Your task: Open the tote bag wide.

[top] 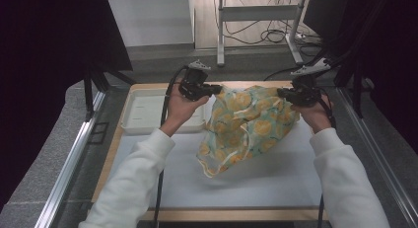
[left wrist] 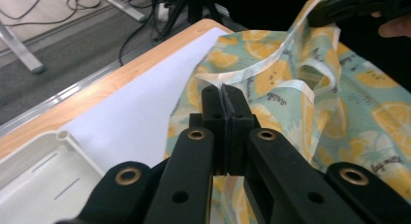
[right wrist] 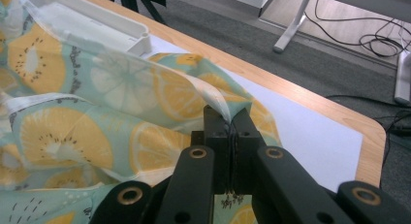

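L gripper [left wrist: 224,95]: black jaws pressed together, thin white-bound hem of the cloth pinched between the tips. R gripper [right wrist: 228,116]: jaws likewise closed on a fold of the same cloth, hem edge sticking up between the tips.

Cloth = thin, soft mint-green fabric printed w/ orange citrus slices [top: 246,124], white tape trim, small lettering too blurred to read. Held up between both grippers over the far half of the table, sagging in loose folds; lowest corner hangs near the white sheet covering the tabletop [top: 256,183], contact w/ sheet can't be told.

Table has light wood edge [top: 112,149], rounded corners. Shallow white plastic rectangular tray [top: 143,112] at far left, partly behind L hand [top: 180,109]. Person's sleeves white, cut off at bottom.
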`<state>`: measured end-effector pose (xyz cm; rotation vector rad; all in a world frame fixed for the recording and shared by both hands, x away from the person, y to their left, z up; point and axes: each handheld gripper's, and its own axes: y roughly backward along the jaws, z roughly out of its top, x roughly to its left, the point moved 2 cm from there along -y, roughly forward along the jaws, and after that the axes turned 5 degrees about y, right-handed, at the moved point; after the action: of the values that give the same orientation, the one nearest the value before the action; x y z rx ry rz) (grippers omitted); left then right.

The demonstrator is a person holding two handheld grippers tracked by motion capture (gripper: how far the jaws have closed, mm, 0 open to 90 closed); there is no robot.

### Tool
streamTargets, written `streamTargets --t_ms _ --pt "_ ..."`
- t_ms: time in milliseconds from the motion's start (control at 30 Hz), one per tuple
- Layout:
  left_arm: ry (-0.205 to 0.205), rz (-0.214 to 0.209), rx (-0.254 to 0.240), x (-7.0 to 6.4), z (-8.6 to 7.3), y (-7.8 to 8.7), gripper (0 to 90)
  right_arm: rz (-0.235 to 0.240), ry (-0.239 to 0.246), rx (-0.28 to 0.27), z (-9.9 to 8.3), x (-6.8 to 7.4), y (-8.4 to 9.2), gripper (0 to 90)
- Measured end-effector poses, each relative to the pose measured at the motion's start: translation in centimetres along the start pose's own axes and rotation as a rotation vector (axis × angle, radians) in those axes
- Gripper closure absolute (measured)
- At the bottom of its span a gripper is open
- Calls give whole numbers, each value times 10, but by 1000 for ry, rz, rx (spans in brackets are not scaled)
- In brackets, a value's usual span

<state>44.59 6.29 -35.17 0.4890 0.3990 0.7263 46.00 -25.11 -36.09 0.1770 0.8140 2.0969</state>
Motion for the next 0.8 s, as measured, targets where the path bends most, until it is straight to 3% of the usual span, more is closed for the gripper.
streamTargets --t_ms 367,467,800 --pt "42 37 -18 15 7 -14 900 -36 -33 -9 4 -16 -15 880" --pt "52 68 -20 19 10 -21 900 -45 -47 -10 3 -20 -20 879" --pt "80 123 23 34 8 -48 900 -55 -91 47 -8 -33 -44 878"
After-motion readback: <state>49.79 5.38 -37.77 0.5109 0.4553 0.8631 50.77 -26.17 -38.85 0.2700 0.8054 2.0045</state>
